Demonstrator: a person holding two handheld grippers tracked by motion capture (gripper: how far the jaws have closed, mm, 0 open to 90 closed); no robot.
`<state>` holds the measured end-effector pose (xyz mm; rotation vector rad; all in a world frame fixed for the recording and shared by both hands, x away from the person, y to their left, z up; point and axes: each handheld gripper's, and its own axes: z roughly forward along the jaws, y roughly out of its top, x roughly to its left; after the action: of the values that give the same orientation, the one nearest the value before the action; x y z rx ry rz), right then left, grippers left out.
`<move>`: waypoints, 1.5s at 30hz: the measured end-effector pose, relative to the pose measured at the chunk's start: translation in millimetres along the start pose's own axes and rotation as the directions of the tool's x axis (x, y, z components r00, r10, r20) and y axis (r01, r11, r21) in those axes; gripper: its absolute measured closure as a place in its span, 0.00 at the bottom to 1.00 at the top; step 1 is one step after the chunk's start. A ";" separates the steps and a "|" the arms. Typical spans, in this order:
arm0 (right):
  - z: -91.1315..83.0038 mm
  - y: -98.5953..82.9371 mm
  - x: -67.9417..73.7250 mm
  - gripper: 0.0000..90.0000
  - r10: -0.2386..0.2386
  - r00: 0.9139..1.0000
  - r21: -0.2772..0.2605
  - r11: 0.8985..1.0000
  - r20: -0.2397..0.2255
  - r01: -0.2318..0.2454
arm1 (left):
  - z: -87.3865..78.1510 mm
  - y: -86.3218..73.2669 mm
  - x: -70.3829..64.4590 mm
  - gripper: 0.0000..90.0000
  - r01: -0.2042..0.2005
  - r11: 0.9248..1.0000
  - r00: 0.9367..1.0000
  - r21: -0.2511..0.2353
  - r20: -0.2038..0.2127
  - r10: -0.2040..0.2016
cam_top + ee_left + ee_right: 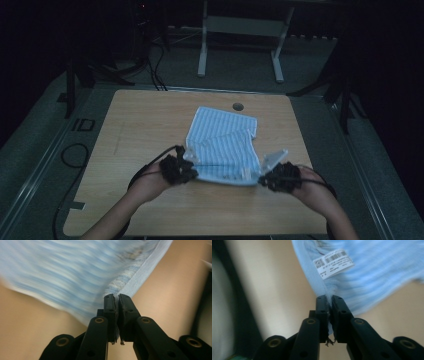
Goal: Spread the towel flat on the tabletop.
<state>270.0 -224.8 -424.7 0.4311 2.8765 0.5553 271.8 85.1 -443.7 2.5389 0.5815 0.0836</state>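
Blue-striped towel (225, 147) lay mid-table (150, 125), near edge lifted. Left gripper (186, 170) and right gripper (267, 179) each pinched a near corner, jaws pressed together on cloth (label (333, 263) beside right jaws), probably for folding away. No containers seen.

The cloth (225, 145) is a soft woven fabric in pale blue and white stripes, terry-rough beside its flat, smooth hem, with a glossy white paper-like label (333, 262) printed with a barcode and sewn in near one corner. The table (145, 120) is light wood-look laminate, smooth and matt, with a dark round hole near its far edge. Both the left gripper (116, 298) and the right gripper (329, 298) are matt black plastic with brass-coloured metal rivets.
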 end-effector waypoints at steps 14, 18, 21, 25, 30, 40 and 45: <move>28.4 -33.7 6.7 0.77 0.120 0.992 -0.007 0.993 -0.040 -0.120 | 30.5 -43.7 6.1 0.67 0.081 0.996 0.996 0.027 0.028 -0.082; 52.7 -25.7 -9.6 0.75 0.163 0.986 0.002 0.987 -0.027 -0.163 | 43.4 -37.0 18.2 0.66 0.107 0.994 0.994 0.004 0.024 -0.107; 69.7 -17.5 -14.0 0.75 0.167 0.986 0.011 0.986 -0.024 -0.166 | 53.6 -34.1 21.6 0.66 0.097 0.995 0.995 0.011 0.023 -0.097; 90.7 -11.4 -12.1 0.73 0.136 0.990 0.052 0.990 -0.023 -0.134 | 63.8 -35.5 17.6 0.64 0.076 0.997 0.997 0.024 0.032 -0.077; 101.2 -17.6 -15.0 0.66 0.131 0.990 0.075 0.989 -0.044 -0.128 | 71.5 -39.3 10.5 0.60 0.064 0.998 0.996 0.028 0.052 -0.066; 94.6 -33.9 -32.0 0.65 0.113 0.991 0.119 0.987 -0.074 -0.104 | 85.5 -31.7 -15.4 0.52 0.030 0.999 0.996 0.024 0.087 -0.032; 90.8 -42.8 -31.8 0.64 0.104 0.991 0.121 0.988 -0.080 -0.094 | 87.7 -28.6 -27.8 0.51 0.007 0.999 0.994 0.033 0.107 -0.010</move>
<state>310.2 -242.3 -520.4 0.5853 2.9937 0.4320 250.6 52.9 -531.9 2.5541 0.5559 -0.0654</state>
